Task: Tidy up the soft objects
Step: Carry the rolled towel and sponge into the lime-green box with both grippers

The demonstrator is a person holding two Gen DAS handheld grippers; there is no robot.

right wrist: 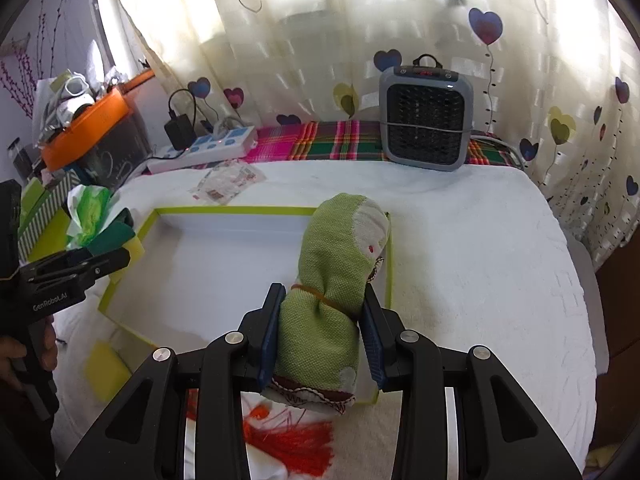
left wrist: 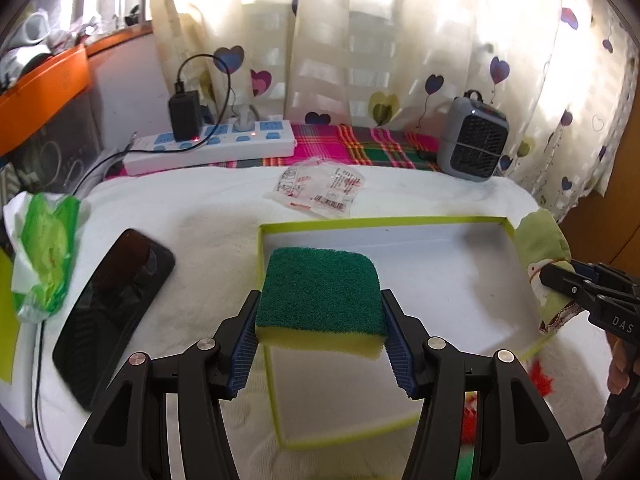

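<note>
The left tongs (left wrist: 320, 344) hold a green-topped yellow sponge (left wrist: 318, 292) above the shallow white box with lime rim (left wrist: 384, 222). The right tongs (right wrist: 320, 336) grip a rolled green knitted cloth (right wrist: 332, 280) over the box's right edge, above the white-covered desk (right wrist: 480, 260).

A white towel-like cover (right wrist: 460, 240) is spread over the surface, perhaps a bed or a table. On it lie a shallow white box with a lime-green rim (left wrist: 384, 221), a crumpled clear wrapper (left wrist: 320, 190) behind the box, and a black phone (left wrist: 116, 312) to its left. A plaid cloth (left wrist: 360, 146) along the back carries a power strip (left wrist: 212, 148) and a small grey heater (right wrist: 426, 118).
</note>
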